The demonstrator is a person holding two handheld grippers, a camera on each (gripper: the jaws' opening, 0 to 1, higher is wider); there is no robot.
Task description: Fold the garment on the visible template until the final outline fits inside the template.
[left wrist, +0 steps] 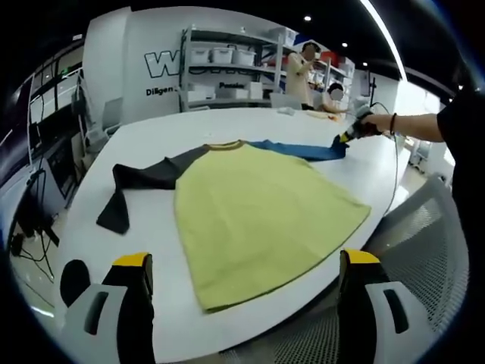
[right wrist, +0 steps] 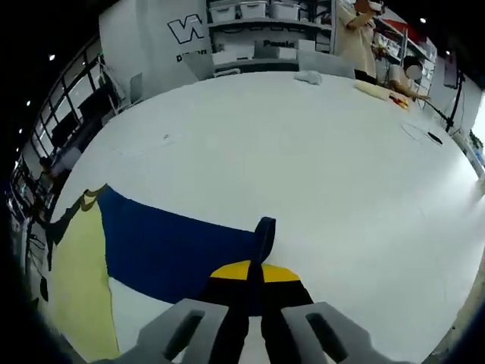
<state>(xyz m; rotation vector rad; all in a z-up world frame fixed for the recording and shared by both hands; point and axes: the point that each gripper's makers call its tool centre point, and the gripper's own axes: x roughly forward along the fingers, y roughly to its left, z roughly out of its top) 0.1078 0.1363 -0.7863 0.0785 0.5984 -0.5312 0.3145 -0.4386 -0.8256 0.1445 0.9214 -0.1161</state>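
Jaws of right gripper (right wrist: pixel 253 292) pinch blue sleeve (right wrist: pixel 163 246); left gripper (left wrist: pixel 246 284) spread.

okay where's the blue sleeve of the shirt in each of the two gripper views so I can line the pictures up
Left gripper view: the blue sleeve stretches right from the collar, upper centre, its end pinched by the right gripper.
Right gripper view: the blue sleeve crosses the lower left, its cuff clamped between this view's own jaws.
Shared landmark: the yellow shirt body.
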